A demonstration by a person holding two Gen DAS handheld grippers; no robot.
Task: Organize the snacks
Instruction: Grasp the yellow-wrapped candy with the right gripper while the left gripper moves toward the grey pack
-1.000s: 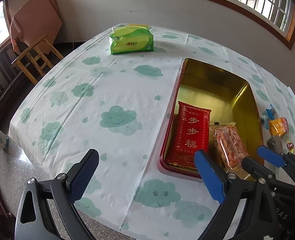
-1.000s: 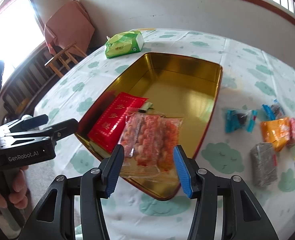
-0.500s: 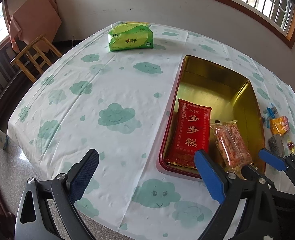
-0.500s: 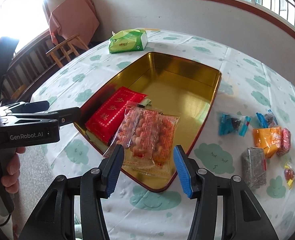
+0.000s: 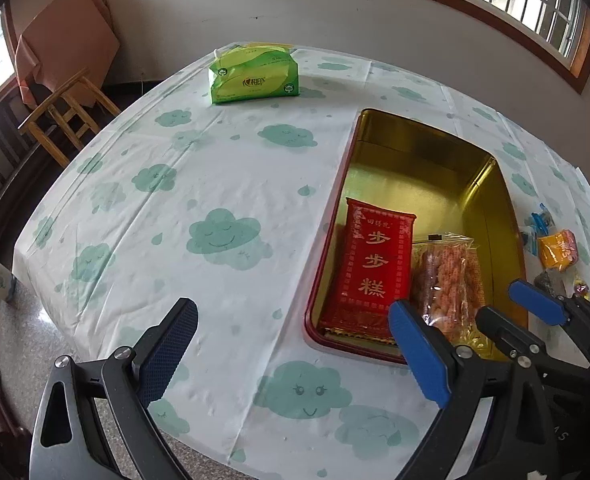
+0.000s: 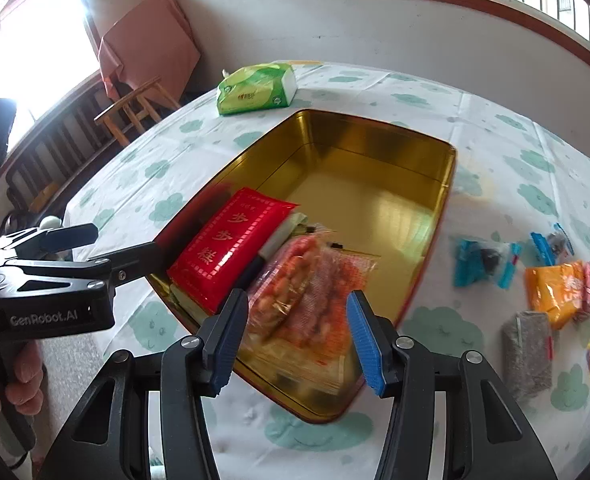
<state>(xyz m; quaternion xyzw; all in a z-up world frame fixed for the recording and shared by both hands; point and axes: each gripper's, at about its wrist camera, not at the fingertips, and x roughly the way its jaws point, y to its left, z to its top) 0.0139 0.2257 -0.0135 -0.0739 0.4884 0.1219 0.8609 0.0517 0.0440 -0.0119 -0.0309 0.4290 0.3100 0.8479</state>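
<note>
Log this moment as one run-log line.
left gripper open, idle | right gripper open over clear snack bag | bag in gold tin

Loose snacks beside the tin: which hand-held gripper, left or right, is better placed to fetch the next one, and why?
Probably the right hand-held gripper. It is open, and the orange packet and grey packet lie on its side of the tin. The left hand-held gripper, also open, hovers over bare tablecloth on the tin's far side.

The near end of the gold tin (image 6: 379,152) is filled by the red packet (image 6: 231,248) and the clear snack bag (image 6: 311,296); its far half toward 12 o'clock is left bare. Passage at 3 o'clock is blocked by loose snacks (image 6: 555,288), at 11 o'clock by the tissue pack (image 6: 255,88).
</note>
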